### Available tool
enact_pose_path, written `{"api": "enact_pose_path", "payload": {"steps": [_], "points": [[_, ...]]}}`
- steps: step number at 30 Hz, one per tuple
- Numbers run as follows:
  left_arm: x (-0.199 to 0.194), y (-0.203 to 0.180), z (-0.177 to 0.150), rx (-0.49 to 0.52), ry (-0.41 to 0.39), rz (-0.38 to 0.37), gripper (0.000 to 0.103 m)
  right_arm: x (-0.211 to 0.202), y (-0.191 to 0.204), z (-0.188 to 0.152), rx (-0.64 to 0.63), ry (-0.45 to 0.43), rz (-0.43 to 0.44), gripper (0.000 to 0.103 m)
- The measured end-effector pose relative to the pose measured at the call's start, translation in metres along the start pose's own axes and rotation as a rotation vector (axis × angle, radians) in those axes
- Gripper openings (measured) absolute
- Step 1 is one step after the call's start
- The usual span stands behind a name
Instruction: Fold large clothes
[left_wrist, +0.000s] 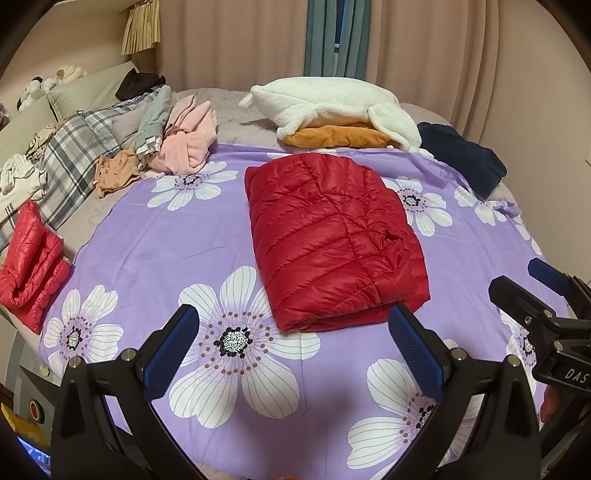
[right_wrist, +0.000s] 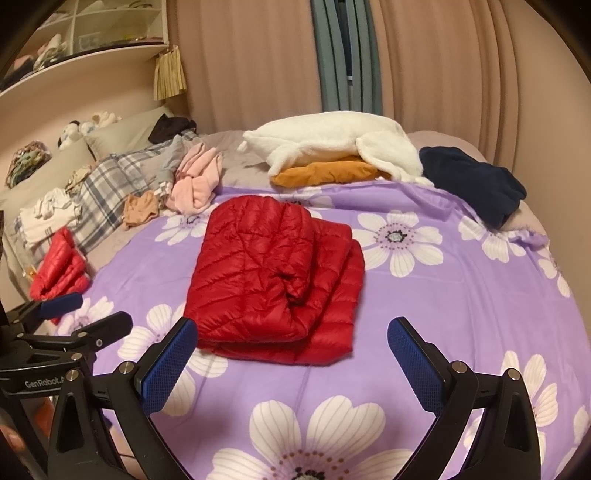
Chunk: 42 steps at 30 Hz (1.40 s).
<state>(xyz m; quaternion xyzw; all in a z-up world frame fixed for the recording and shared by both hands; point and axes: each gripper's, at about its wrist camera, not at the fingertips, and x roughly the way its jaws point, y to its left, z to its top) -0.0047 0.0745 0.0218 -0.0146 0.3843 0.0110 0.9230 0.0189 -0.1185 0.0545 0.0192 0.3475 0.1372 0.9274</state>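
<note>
A red quilted puffer jacket lies folded into a rectangle on the purple flowered sheet; in the right wrist view the jacket shows stacked layers along its right side. My left gripper hovers open just before the jacket's near edge, nothing between its blue pads. My right gripper is also open and empty, a little short of the jacket. Each gripper shows in the other's view: the right gripper at the far right, the left gripper at the far left.
A second red puffer sits at the bed's left edge. Loose pink, plaid and tan clothes pile at the back left. A white fleece over an orange garment and a navy garment lie at the back. Curtains hang behind.
</note>
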Motion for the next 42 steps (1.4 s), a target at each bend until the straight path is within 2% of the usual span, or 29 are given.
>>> {"api": "enact_pose_path", "payload": {"steps": [42], "points": [[-0.0035, 0.0013, 0.0008, -0.003, 0.0, 0.003, 0.103, -0.0002, 0.0007, -0.0012, 0.0, -0.001, -0.001, 0.102]]}}
